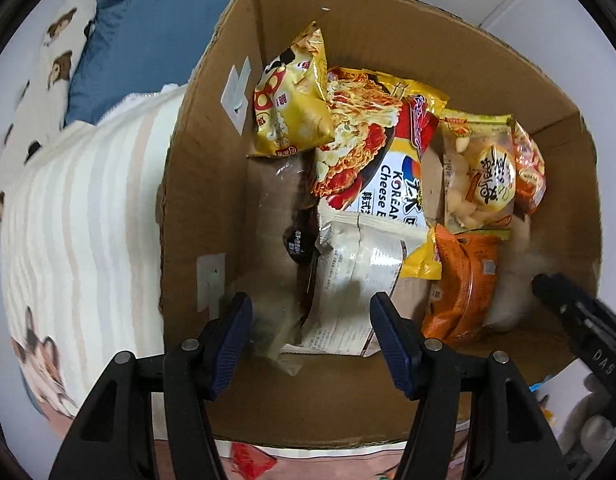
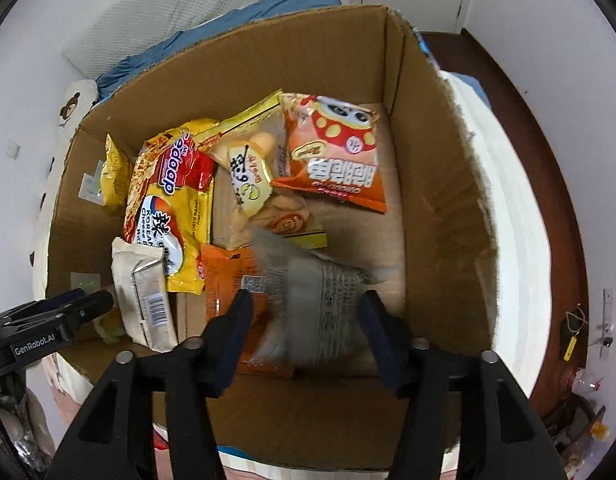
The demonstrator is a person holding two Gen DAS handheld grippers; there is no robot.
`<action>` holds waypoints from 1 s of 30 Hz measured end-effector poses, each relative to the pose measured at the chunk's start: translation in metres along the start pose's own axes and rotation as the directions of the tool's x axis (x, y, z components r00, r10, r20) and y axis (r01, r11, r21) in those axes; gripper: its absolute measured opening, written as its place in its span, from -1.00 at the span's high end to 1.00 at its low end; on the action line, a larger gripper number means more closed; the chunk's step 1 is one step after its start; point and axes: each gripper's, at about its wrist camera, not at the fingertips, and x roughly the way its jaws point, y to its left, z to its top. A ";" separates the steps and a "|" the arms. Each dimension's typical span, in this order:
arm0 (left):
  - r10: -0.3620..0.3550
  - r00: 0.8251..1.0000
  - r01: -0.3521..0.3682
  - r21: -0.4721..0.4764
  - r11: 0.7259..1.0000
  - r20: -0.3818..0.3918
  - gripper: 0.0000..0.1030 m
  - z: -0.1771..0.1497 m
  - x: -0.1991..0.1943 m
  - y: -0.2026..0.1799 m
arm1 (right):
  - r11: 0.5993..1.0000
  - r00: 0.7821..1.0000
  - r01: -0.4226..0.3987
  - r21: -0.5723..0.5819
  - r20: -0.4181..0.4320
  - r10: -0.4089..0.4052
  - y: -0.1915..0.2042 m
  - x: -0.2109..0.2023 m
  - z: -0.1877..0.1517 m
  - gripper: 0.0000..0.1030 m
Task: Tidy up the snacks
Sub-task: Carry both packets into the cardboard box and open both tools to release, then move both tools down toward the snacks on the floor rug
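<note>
A cardboard box [image 1: 196, 184] on the bed holds several snack packets. In the left wrist view I see a yellow chip bag [image 1: 292, 104], a yellow Korean cheese noodle pack [image 1: 387, 168], a clear bag of pale snacks [image 1: 479, 176] and an orange packet [image 1: 459, 284]. My left gripper [image 1: 309, 334] is open over a silver-white packet [image 1: 347, 280]. My right gripper [image 2: 304, 336] is open above a blurred grey-white packet [image 2: 319, 296]. An orange panda bag [image 2: 335, 152] lies at the box's far side. The noodle pack [image 2: 168, 200] also shows there.
The box [image 2: 439, 184] stands on a striped cream blanket [image 1: 88, 208] on a bed with a blue pillow [image 1: 156, 32]. A dark wooden bed frame [image 2: 547, 168] curves at the right. White walls surround.
</note>
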 end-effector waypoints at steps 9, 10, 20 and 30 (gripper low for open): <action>0.025 0.998 -0.026 0.022 0.999 0.056 -0.77 -0.003 -0.011 -0.004 | 1.000 1.000 0.023 -0.014 0.000 -0.023 0.015 -0.003 -0.003 -0.94; 0.027 0.998 -0.029 0.028 0.999 0.060 -0.77 -0.005 -0.014 -0.007 | 0.999 1.000 0.026 -0.019 0.001 -0.026 0.015 -0.004 -0.004 -0.94; 0.029 0.982 -0.037 0.043 0.998 0.184 -0.77 -0.030 -0.039 -0.016 | 0.999 0.999 0.013 -0.033 0.045 -0.012 0.012 -0.023 -0.024 -0.94; 0.078 0.930 -0.101 0.046 0.994 0.360 -0.77 -0.074 -0.076 -0.024 | 0.997 0.982 0.035 -0.064 0.190 -0.023 0.014 -0.068 -0.056 -0.94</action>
